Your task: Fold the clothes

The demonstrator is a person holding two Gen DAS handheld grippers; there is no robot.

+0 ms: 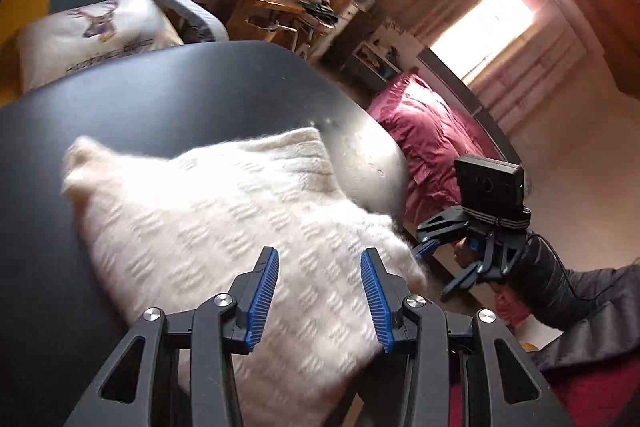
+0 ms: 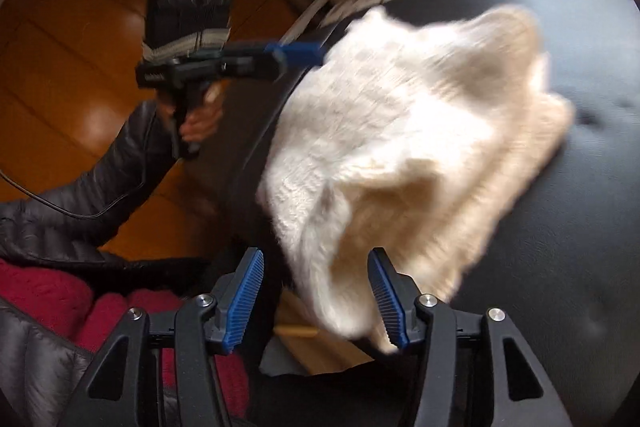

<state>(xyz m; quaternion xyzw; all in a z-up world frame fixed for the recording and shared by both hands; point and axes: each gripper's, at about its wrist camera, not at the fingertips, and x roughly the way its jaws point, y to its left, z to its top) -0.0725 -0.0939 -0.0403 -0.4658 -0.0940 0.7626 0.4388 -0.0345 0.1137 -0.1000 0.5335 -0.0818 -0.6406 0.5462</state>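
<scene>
One dark round desk (image 1: 168, 95) carries the work, giving a flat bed for folding. On it lies one cream knitted sweater (image 1: 224, 227), bunched into a rough bundle at the near right edge, within reach of both hands. Two tools: the left tool (image 1: 318, 267) hovers above the knit, jaws parted and empty; the right tool (image 2: 316, 287) stands parted too, a sweater corner loose between its pads, ungripped, I judge.
</scene>
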